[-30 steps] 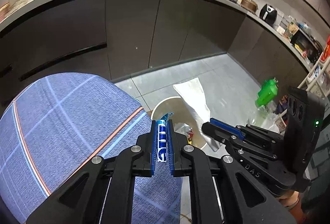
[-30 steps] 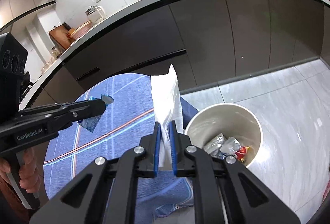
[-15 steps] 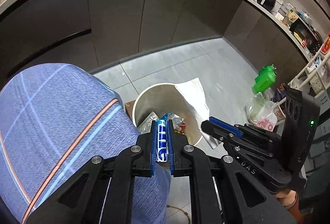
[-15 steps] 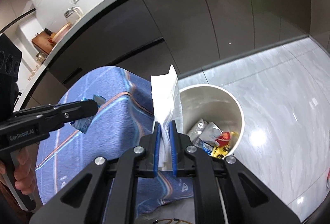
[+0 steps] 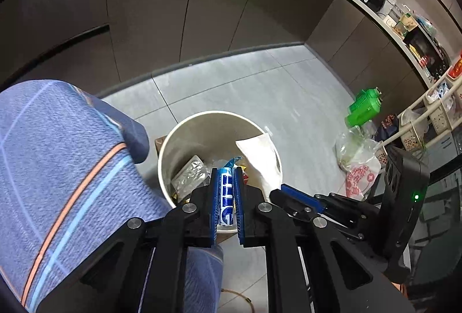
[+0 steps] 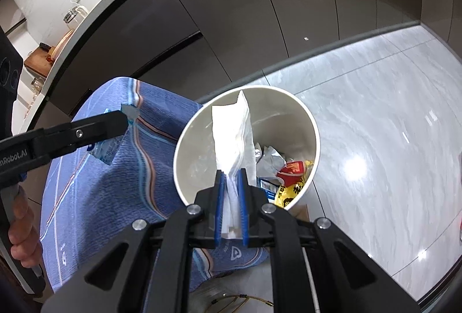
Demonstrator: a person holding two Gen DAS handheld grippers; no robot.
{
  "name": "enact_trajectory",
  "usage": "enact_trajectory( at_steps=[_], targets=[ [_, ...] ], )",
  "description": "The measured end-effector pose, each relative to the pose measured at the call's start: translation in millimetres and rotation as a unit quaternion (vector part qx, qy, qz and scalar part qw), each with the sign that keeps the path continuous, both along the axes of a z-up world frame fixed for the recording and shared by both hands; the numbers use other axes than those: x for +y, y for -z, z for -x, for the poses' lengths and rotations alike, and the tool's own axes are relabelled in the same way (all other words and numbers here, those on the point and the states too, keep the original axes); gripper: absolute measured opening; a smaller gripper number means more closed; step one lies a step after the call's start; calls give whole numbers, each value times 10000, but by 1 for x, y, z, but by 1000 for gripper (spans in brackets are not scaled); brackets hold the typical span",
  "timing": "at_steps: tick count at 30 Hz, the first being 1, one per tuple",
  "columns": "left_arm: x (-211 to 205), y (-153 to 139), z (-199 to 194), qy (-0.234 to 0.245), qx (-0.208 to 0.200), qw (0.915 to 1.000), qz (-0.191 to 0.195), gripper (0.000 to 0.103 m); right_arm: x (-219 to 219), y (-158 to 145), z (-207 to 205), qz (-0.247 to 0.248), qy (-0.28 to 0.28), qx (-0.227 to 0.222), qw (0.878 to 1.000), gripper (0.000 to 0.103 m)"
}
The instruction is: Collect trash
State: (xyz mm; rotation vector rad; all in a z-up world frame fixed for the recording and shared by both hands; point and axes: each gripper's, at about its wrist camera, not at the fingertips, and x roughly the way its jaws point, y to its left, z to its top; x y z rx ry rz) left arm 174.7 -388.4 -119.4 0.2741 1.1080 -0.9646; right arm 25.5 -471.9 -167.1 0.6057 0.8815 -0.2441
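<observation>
Gripping a blue wrapper [image 5: 226, 197], the left tool [image 5: 226, 183] hangs over the white bin [image 5: 173, 140] — the right tool [image 6: 231, 186] pinches a white tissue [image 6: 232, 134] above its trash-filled inside.

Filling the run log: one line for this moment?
left hand-held gripper: blue wrapper | right hand-held gripper: white tissue | both over trash bin

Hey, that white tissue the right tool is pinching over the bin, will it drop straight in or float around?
The white tissue looks thin and creased, so probably very light and apt to flutter. It stands up from the right tool unsupported, so it has some fold stiffness. It hangs over the bin, so it likely lands inside.
</observation>
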Motion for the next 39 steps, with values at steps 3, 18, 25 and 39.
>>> enact_trajectory(
  at_steps=[3, 18, 25, 39],
  targets=[
    [-8, 8, 0, 51, 22, 10000, -60, 10, -3, 7, -3, -36, -1, 65, 10000, 12],
    [-25, 12, 8, 72, -369, 9993, -37, 67, 1, 26, -12, 146, -253, 171, 9994, 54],
    [-8, 0, 1, -352, -535, 9979, 131, 94, 6, 18, -10, 401, -451, 6, 9982, 90],
    [31, -23, 5, -930, -695, 9931, 138, 94, 21, -1, 0, 710, -716, 43, 9949, 99]
  ],
)
